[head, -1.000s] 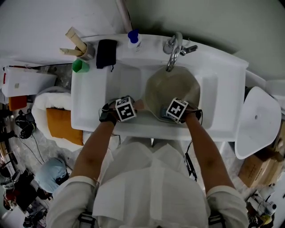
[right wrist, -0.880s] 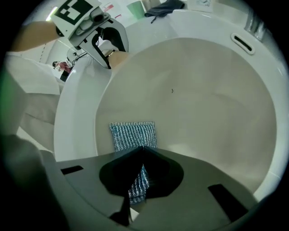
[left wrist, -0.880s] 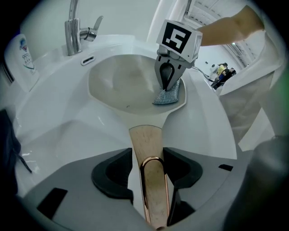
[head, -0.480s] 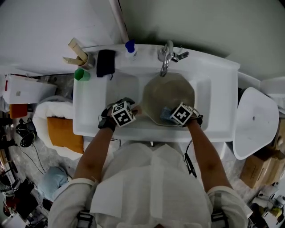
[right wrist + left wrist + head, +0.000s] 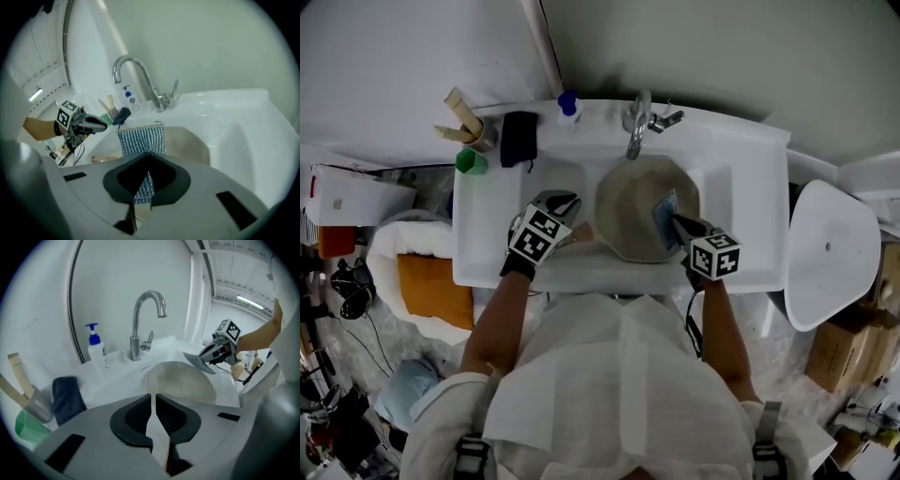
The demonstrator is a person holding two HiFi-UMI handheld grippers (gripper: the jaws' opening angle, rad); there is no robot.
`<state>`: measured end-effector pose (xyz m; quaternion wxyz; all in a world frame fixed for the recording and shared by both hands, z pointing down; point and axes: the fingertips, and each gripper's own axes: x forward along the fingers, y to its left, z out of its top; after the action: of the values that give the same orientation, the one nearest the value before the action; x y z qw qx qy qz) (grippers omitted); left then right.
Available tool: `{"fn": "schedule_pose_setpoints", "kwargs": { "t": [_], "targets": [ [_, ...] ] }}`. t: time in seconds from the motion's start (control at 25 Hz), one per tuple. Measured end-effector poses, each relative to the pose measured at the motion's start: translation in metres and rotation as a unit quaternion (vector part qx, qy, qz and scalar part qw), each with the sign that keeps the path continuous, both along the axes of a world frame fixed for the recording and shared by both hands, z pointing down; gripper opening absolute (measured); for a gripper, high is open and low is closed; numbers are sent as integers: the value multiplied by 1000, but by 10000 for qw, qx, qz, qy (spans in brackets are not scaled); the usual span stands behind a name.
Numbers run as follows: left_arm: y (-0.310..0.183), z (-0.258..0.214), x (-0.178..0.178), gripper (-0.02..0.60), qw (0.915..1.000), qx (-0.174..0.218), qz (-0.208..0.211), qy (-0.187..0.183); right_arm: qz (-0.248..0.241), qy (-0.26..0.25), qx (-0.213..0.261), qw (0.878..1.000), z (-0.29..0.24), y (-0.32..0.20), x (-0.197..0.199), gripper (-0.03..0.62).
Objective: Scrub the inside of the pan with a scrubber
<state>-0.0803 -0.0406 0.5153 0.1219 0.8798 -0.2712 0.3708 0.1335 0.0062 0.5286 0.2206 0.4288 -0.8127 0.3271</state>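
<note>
Looking at the head view first: the pan [image 5: 630, 202] sits in the sink [image 5: 750, 178] under the faucet [image 5: 635, 127], and its handle [image 5: 580, 234] sticks out to the left, toward the near edge. Our right gripper [image 5: 678, 223] is over the pan's right side, clamped on the scrubber [image 5: 664, 214], which overlaps the pan from this angle. Our left gripper [image 5: 566, 200] hangs just left of the pan, near the handle, so that's the hand closer to it.

Left gripper view: the jaws have just been closing and they're pretty much together now. Only a thin slit shows, with nothing pinched in it. The pan lies ahead and below. Across it we see the scrubber dangling off the other gripper, apparently clear of the far rim and not touching the inside.

Right gripper view: the jaws are squeezed on the lower edge of the scrubber, and the rest stands up in front of us like a little flag. The pan's hollow is ahead and lower, a bit to the right. What looks like the handle pokes out low on the left.

So we reckon it all turns on this: the scrubber is above the pan, so the way in is forward and down. The handle runs off toward the left hand if we want to steady it.
</note>
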Motion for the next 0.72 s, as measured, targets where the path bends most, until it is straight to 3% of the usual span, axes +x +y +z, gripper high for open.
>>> {"fn": "schedule_pose_setpoints", "kwargs": {
  "t": [0.12, 0.24, 0.48, 0.72],
  "targets": [
    [-7, -25, 0, 35, 9985, 316, -321, 304, 606, -321, 505, 9964, -34, -3, 24, 12],
    [-12, -50, 0, 29, 9942, 590, -638, 641, 994, -316, 1011, 9894, -62, -2, 46, 12],
    [-14, -87, 2, 20, 9843, 975, -879, 1183, 1483, -367, 1933, 9692, -114, 3, 72, 12],
    [-20, -128, -7, 17, 9704, 1451, -1164, 1542, 1647, -253, 2639, 9501, -156, 5, 86, 12]
  ]
}}
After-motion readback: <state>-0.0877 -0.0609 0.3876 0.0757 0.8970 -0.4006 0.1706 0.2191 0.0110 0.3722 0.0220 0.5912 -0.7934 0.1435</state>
